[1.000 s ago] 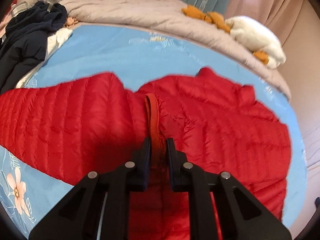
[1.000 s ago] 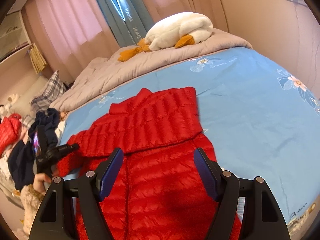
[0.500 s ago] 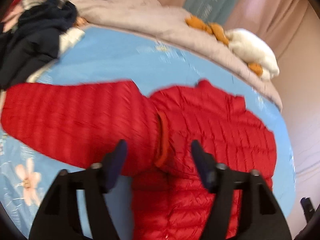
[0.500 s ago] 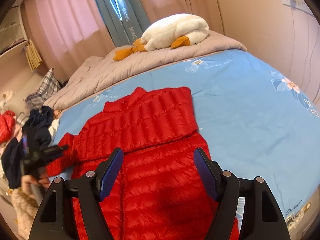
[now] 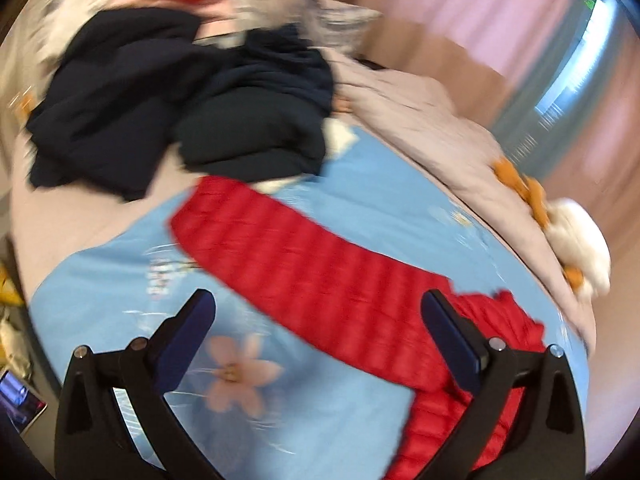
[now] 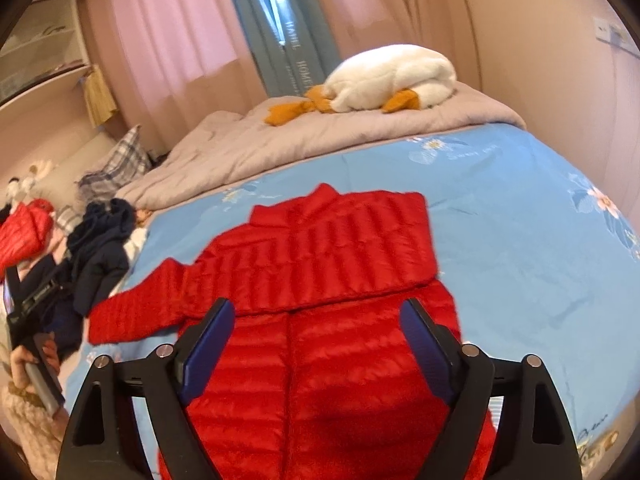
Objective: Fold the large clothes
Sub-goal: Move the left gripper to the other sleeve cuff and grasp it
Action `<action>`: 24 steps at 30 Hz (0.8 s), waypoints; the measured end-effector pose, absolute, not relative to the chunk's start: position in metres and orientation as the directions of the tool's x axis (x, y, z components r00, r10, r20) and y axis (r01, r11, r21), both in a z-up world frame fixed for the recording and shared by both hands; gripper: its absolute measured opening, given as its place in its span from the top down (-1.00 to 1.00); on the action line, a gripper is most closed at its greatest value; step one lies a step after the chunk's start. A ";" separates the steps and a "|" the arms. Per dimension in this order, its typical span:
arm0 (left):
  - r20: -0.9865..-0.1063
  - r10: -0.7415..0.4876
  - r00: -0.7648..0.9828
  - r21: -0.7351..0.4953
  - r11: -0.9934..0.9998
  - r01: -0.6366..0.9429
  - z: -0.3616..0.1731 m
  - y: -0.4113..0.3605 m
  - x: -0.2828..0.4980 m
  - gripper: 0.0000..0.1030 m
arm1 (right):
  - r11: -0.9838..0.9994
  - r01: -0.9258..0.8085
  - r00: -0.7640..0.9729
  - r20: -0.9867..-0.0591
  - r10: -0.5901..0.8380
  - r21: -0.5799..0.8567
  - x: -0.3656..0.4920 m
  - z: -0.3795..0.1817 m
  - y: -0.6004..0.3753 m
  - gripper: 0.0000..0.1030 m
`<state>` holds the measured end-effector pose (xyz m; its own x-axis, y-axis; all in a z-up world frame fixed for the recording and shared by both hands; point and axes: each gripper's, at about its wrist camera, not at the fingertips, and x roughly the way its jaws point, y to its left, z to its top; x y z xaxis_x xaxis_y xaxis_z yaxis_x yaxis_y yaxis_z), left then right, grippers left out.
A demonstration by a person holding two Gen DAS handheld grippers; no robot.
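Red puffer jacket (image 6: 320,320) lies flat on the blue floral bed sheet (image 6: 520,220), one sleeve folded across the chest, the other sleeve (image 5: 304,276) sticking out sideways. Left tool (image 5: 318,336) has just sprung wide apart, holding nothing; right tool (image 6: 318,344) has opened too, also empty. I'd pinch that loose sleeve near the cuff and lay it straight across. Grey duvet (image 6: 280,144), plush goose (image 6: 392,76) and pink curtains (image 6: 168,40) sit behind.

White plush goose (image 6: 390,76) lies on grey quilt (image 6: 248,152) at far side. Dark clothes pile (image 5: 180,108) beside plaid pillow (image 6: 116,166). Pink curtains (image 6: 168,36) behind.
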<state>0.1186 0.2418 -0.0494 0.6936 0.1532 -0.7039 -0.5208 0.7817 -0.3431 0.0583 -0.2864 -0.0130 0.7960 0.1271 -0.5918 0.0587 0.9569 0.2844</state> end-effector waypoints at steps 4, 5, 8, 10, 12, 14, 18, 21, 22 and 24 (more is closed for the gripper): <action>-0.732 0.201 0.651 -0.357 0.701 -0.618 -0.068 0.285 0.101 -0.99 | 0.964 0.021 0.811 -0.568 0.138 0.265 0.058 -0.004 -0.271 -0.97; -0.743 0.200 0.639 -0.360 0.685 -0.634 -0.074 0.293 0.100 -0.99 | 0.964 0.014 0.812 -0.566 0.144 0.265 0.058 -0.003 -0.267 -0.97; -0.769 0.180 0.613 -0.384 0.636 -0.669 -0.095 0.316 0.095 -0.99 | 0.958 -0.007 0.813 -0.556 0.173 0.287 0.061 0.000 -0.259 -0.97; -0.790 0.162 0.591 -0.392 0.607 -0.691 -0.113 0.327 0.097 -0.99 | 0.954 -0.016 0.814 -0.550 0.187 0.301 0.061 0.001 -0.253 -0.97; -0.806 0.147 0.573 -0.398 0.582 -0.709 -0.128 0.334 0.100 -0.99 | 0.953 -0.020 0.816 -0.546 0.190 0.301 0.062 0.003 -0.246 -0.97; -0.816 0.130 0.563 -0.406 0.565 -0.718 -0.141 0.341 0.103 -0.99 | 0.959 -0.015 0.820 -0.545 0.173 0.282 0.063 0.004 -0.241 -0.97; -0.809 0.088 0.581 -0.444 0.557 -0.702 -0.158 0.342 0.119 -0.98 | 0.966 -0.001 0.824 -0.547 0.147 0.257 0.065 0.004 -0.234 -0.97; -0.775 0.042 0.630 -0.511 0.543 -0.666 -0.166 0.344 0.130 -0.95 | 0.963 0.000 0.818 -0.554 0.155 0.269 0.067 0.002 -0.234 -0.97; -0.760 0.027 0.650 -0.542 0.525 -0.656 -0.169 0.346 0.133 -0.93 | 0.961 0.002 0.817 -0.555 0.157 0.275 0.069 0.001 -0.235 -0.97; -0.735 -0.009 0.678 -0.598 0.479 -0.642 -0.177 0.350 0.138 -0.77 | 0.961 0.007 0.813 -0.561 0.156 0.278 0.071 -0.001 -0.235 -0.97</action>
